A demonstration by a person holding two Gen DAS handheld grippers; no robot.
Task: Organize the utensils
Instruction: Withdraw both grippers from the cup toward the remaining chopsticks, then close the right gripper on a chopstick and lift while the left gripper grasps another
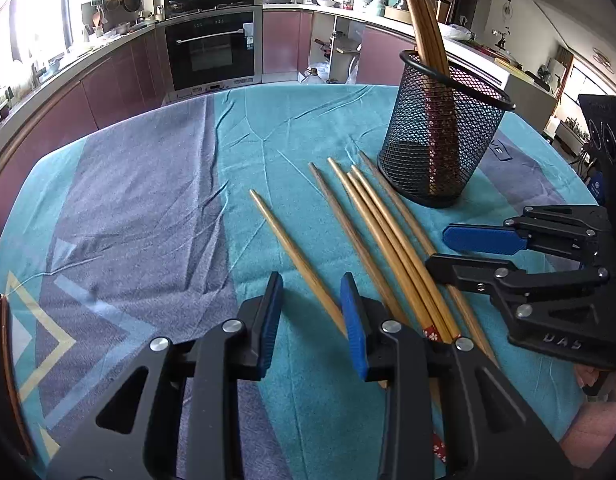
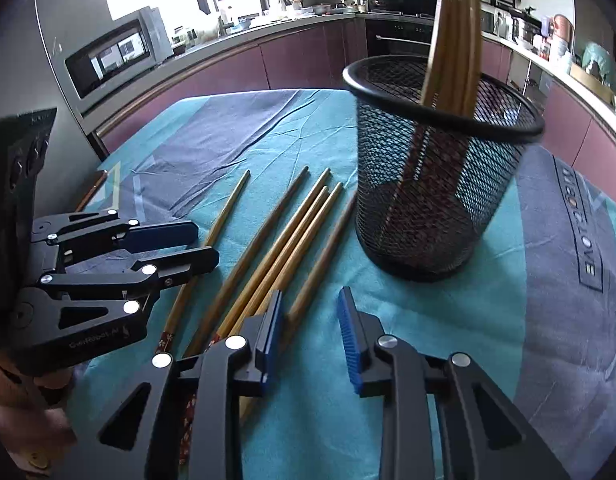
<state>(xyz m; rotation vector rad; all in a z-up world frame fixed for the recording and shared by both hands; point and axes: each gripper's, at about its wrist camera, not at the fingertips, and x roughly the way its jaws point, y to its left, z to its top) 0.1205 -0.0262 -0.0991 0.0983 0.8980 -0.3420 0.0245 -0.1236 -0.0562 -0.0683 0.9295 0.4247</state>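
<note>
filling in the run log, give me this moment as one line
left gripper open over one loose chopstick | right gripper open, empty | mesh holder partly filled

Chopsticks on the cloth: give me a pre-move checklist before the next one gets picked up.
1. Mesh holder upright on the tablecloth, with room inside: ok; a few chopsticks stand in it.
2. Loose chopsticks lying flat beside the holder: ok; six tips visible.
3. Single chopstick lying apart from the bunch, running between the left gripper fingers: ok.
4. Left gripper closed on it: not ok; pads do not press on it.
5. Right gripper empty: ok; only cloth between its fingers.
6. Grippers clear of each other: ok; side by side, apart.
</note>
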